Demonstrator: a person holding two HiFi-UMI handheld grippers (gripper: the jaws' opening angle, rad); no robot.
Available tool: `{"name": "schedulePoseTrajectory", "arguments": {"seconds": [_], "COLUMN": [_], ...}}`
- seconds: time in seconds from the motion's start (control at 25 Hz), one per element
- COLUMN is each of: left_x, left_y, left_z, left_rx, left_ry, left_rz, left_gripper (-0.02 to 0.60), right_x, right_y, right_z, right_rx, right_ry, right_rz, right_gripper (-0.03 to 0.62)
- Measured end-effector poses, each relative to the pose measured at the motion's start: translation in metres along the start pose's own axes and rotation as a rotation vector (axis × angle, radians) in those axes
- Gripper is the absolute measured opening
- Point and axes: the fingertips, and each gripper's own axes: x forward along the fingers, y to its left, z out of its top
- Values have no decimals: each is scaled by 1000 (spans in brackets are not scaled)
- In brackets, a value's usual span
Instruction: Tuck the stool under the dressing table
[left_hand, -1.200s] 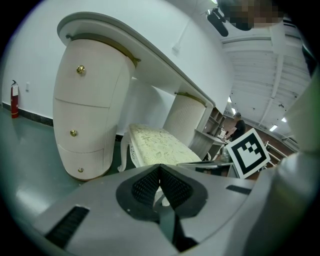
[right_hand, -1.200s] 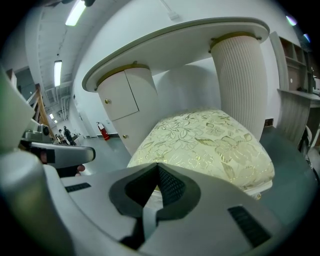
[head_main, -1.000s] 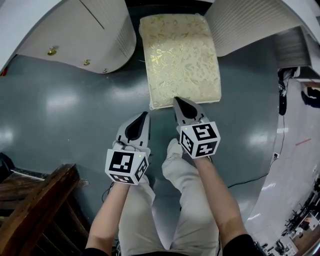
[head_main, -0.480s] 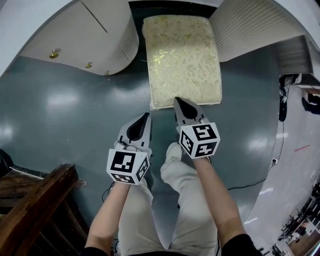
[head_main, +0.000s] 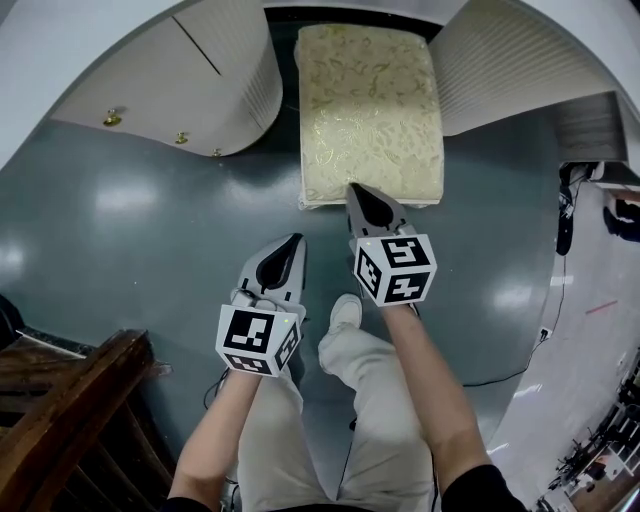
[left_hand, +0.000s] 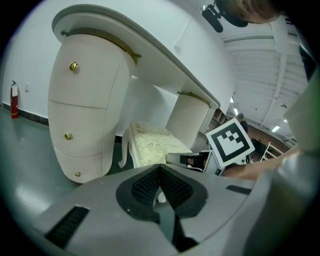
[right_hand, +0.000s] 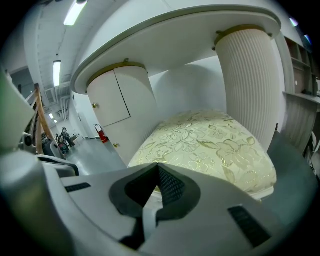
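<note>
The stool (head_main: 370, 110), with a cream floral cushion, stands on the grey floor between the two pedestals of the white dressing table (head_main: 190, 80), its far end under the tabletop. My right gripper (head_main: 357, 192) is shut and empty, its tip at the stool's near edge and seemingly touching it. In the right gripper view the cushion (right_hand: 205, 145) fills the space just past the right gripper (right_hand: 157, 167). My left gripper (head_main: 295, 242) is shut, empty, and held back and left of the stool. The left gripper view shows the stool (left_hand: 150, 145) beyond the left gripper (left_hand: 160, 169).
A dark wooden piece of furniture (head_main: 70, 400) stands at the lower left. A black cable (head_main: 540, 330) lies on the floor at the right. The person's legs and a white shoe (head_main: 345, 312) are below the grippers. A ribbed pedestal (right_hand: 247, 80) flanks the stool's right side.
The stool has slid farther in between the pedestals, and my right gripper has moved forward with it at its near edge. The left gripper has stayed behind.
</note>
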Motion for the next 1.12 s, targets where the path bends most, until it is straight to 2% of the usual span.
{"name": "schedulePoseTrajectory", "arguments": {"seconds": [0.32,0.8,1.12], "left_x": [-7,-13,0], "left_y": [-16,-17,-16], "left_z": [-11,-24,-33], "left_rx": [-16,-21,-23], "left_ry": [-18,-42,-53], "left_rz": [-9,8,0], "left_gripper": [8,8,8], "right_x": [-9,-12,-4], "right_y": [8,15,13], "right_z": [-4,-4,-1], "right_rx": [-15,-60,-138], "right_ry": [-11,-33,-47], "right_rz": [18,48,50], "right_gripper": [12,12,12]}}
